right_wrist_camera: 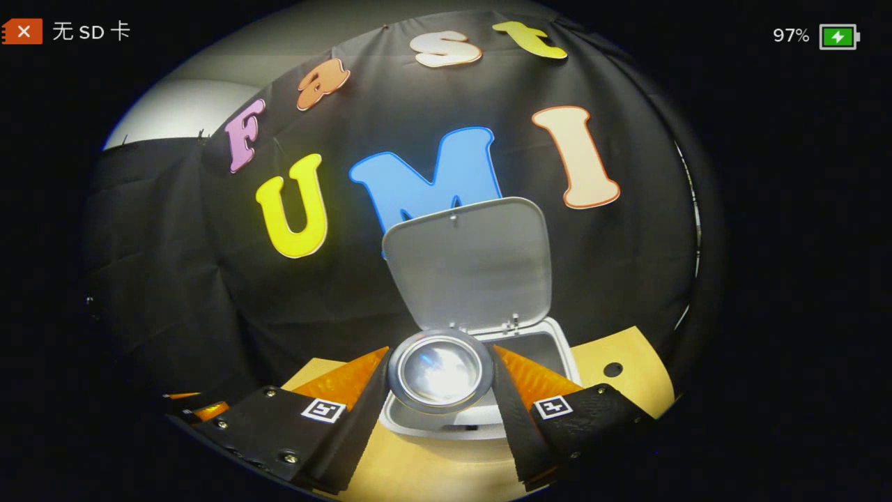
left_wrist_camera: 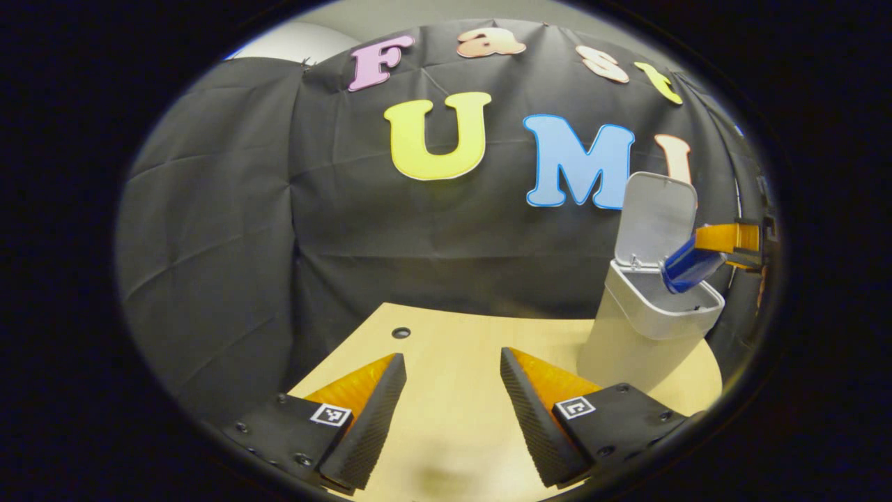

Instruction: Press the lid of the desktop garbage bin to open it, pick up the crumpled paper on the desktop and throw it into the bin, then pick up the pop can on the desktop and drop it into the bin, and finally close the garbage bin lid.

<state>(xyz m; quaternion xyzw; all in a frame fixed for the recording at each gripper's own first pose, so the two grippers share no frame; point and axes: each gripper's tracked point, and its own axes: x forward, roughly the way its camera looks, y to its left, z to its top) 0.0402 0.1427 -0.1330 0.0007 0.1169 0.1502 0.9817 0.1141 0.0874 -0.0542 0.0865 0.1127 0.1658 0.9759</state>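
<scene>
The right gripper [right_wrist_camera: 440, 369] clamps the pop can [right_wrist_camera: 440, 371] over the bin [left_wrist_camera: 644, 328] rim (lid [right_wrist_camera: 474, 265] upright); the left gripper [left_wrist_camera: 453, 376] gapes above bare desktop [left_wrist_camera: 453, 348].

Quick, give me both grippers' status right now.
Left gripper: open, holding nothing, above the table.
Right gripper: shut on the pop can, held over the open bin.

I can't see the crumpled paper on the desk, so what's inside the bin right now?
The bin stands open, its lid upright. The right gripper holds the pop can over the opening, hiding most of the inside; whether paper lies there cannot be seen.
</scene>
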